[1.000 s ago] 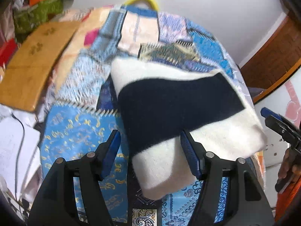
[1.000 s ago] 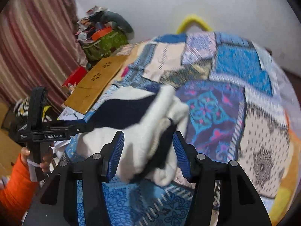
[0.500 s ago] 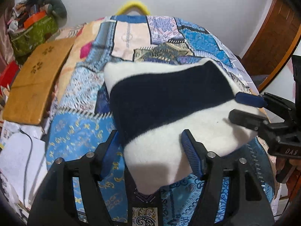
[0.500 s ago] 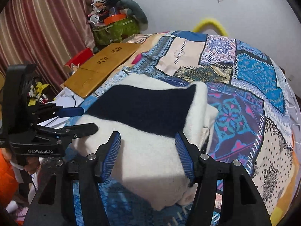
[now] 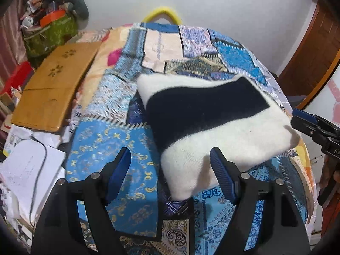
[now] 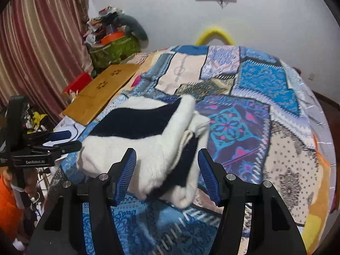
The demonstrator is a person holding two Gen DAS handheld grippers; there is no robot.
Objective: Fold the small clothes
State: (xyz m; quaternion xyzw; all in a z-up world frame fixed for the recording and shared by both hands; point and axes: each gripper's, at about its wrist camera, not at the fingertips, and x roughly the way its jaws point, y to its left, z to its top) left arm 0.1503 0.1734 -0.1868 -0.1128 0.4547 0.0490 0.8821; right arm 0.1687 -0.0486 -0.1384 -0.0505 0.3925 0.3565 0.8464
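A folded white garment with a wide navy band lies on the patchwork bedspread. My left gripper hovers at its near corner. Its jaws are opening; the corner sits between them by the right-hand finger, and the other finger stands well off the cloth. In the right wrist view the garment's layered end lies between the jaws of my right gripper, which is open with the pads off the cloth. Each gripper shows in the other's view, the right gripper and left gripper at opposite ends.
A wooden board lies along the bed's left side, with papers and a cable below it. A green bag piled with clutter stands by the wall. A striped curtain hangs at the left, a wooden door at the right.
The garment's end was bunched and raised between the right jaws a second ago; now it lies flatter on the bedspread. Both grippers have drawn back a little, and the left jaws stand wider.
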